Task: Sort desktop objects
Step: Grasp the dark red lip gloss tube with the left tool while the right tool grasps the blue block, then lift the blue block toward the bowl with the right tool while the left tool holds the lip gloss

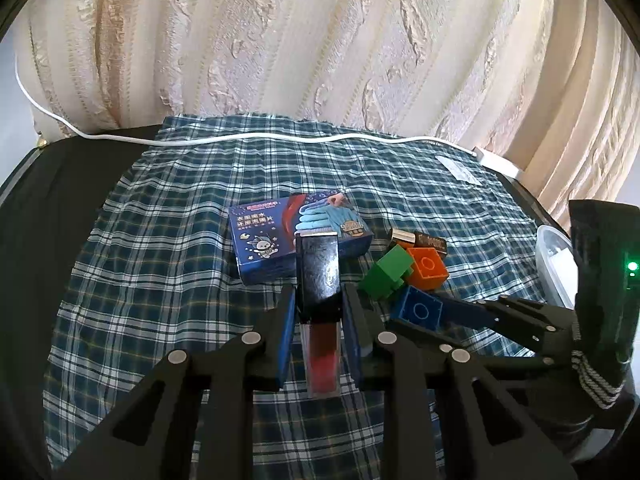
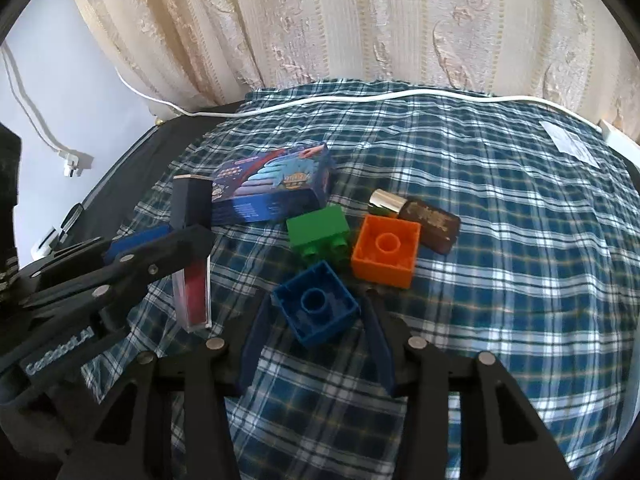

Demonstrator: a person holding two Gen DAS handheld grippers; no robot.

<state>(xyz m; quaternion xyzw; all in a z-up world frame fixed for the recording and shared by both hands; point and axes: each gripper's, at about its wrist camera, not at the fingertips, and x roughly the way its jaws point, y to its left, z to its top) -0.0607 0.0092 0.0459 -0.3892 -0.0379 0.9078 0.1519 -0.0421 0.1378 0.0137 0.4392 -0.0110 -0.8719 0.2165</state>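
The square clear-bodied lip gloss tube with red fill and black cap (image 1: 319,304) sits pinched in your left gripper (image 1: 319,300), lifted clear of the blue plaid cloth (image 1: 160,240). Your right gripper (image 2: 316,312) straddles the upturned blue plastic building block (image 2: 316,306), jaws narrowing; whether the pads press it, I cannot tell. Green block (image 2: 319,232) and orange block (image 2: 386,250) wait just beyond, likely next to sort.

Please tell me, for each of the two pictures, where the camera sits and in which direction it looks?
Left wrist: on the left hand-held gripper, facing forward-down at the lip gloss tube it clamps; the right hand-held gripper enters right.
Right wrist: on the right hand-held gripper, facing forward-down; its fingers flank the blue block.
Shared: blue box, plaid cloth.
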